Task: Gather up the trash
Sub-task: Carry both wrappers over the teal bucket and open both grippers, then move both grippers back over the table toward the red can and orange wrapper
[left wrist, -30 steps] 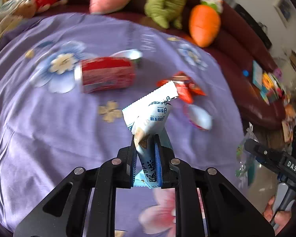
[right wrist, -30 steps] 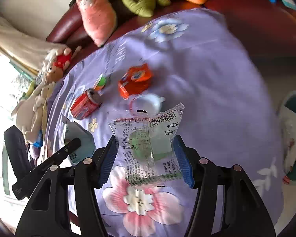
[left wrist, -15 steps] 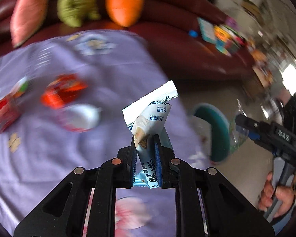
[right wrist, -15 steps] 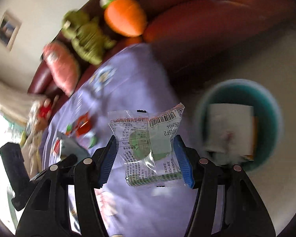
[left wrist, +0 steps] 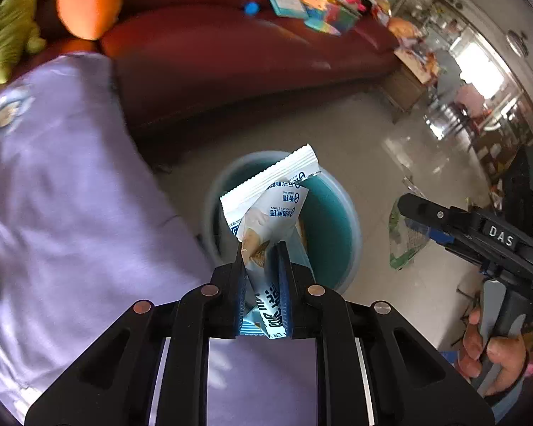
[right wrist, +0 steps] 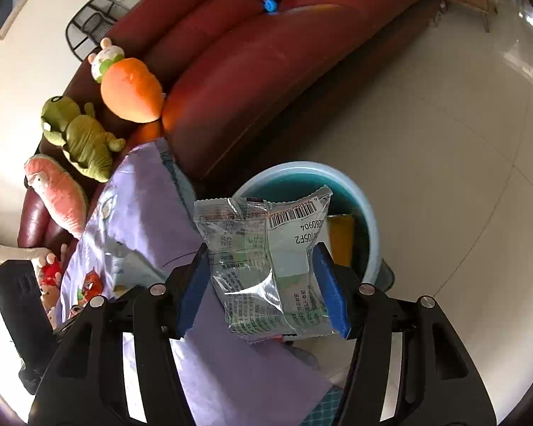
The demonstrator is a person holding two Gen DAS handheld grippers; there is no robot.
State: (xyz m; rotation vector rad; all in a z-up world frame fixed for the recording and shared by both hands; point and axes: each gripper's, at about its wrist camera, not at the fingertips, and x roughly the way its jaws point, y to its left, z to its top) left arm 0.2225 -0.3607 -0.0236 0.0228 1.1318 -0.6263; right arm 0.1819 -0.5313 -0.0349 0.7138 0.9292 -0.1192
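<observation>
Both views have swung off the purple tablecloth (left wrist: 60, 213) since a second ago — the teal bin (right wrist: 367, 220) has come in ahead of both sets of fingers. Left gripper (left wrist: 261, 273) clamped tight on the blue-white wrapper (left wrist: 273, 195), wrapper sticking up past the tips, bin rim just beyond. Right gripper (right wrist: 263, 284) clamped on the clear green-printed packet (right wrist: 266, 259), jaws about half spread, barcode end up — bin right behind it, yellow and white trash inside. Red sofa (right wrist: 266, 53) further out, orange carrot plush (right wrist: 131, 88) on it.
</observation>
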